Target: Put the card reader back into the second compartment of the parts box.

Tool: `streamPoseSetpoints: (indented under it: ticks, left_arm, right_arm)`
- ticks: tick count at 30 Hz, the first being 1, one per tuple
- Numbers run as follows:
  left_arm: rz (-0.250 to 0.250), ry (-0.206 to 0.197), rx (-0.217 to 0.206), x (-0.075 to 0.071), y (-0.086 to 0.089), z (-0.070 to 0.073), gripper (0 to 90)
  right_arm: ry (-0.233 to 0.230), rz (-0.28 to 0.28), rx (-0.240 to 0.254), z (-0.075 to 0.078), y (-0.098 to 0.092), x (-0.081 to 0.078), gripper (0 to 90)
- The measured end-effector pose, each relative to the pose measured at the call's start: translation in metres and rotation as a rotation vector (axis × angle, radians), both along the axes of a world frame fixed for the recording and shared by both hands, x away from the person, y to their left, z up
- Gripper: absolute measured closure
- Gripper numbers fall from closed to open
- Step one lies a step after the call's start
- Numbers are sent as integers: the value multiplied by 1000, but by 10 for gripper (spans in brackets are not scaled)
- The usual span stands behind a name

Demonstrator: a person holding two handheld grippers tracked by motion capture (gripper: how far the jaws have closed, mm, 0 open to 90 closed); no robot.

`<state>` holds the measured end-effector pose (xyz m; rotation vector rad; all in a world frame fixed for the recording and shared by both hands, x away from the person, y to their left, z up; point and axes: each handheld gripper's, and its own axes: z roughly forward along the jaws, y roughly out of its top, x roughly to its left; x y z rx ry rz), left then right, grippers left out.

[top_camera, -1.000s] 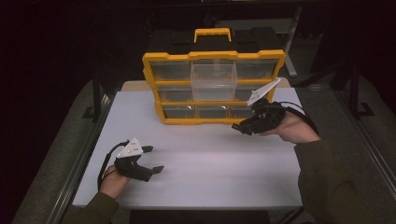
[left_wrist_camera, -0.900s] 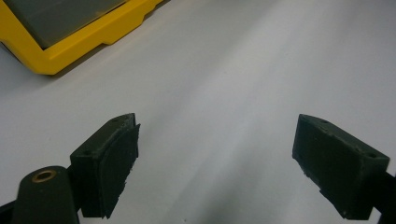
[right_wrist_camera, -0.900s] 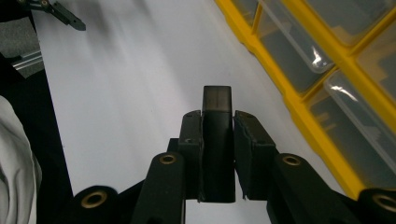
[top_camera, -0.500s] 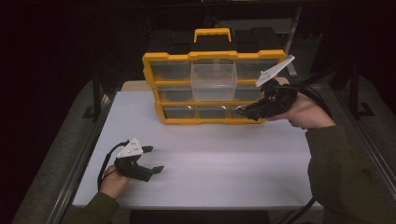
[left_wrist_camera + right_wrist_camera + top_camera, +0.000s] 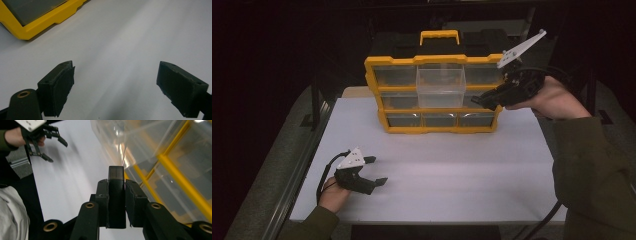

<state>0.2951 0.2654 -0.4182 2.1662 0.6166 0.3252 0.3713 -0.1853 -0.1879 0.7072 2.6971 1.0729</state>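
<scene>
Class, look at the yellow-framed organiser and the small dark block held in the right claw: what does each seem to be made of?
Organiser: likely moulded plastic, glossy yellow frame, clear drawers with glints. Block in the right claw: matte black, probably plastic or rubber; hard to tell.

Yellow plastic organiser case [image 5: 434,129]: smooth, slight sheen. Its clear plastic drawer [image 5: 440,85]: glossy, catching glare. White desk [image 5: 462,170]: matt, smooth. Small black plastic block [image 5: 116,195] between matt black jaws: dull finish.

Yellow-framed organizer [image 5: 437,129] with clear drawers, small black block [image 5: 116,195] in the black right claw [image 5: 116,182], white counter [image 5: 452,175].
</scene>
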Motion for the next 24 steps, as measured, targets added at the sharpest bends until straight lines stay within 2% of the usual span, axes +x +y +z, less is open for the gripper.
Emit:
streamPoseSetpoints:
  ticks: [6, 12, 18, 24]
  left_arm:
    - [-1, -2, 2, 0, 0, 0, 146]
    - [1, 1, -1, 0, 0, 0, 146]
    - [6, 2, -9, 2, -1, 0, 146]
    - [-1, 5, 0, 2, -4, 0, 146]
  right_arm:
    - [-28, 4, 22, 22, 2, 4, 726]
    - [-43, 12, 42, 40, 13, 13, 726]
    - [-49, 38, 47, 53, 32, 24, 726]
    - [-52, 73, 43, 56, 57, 35, 726]
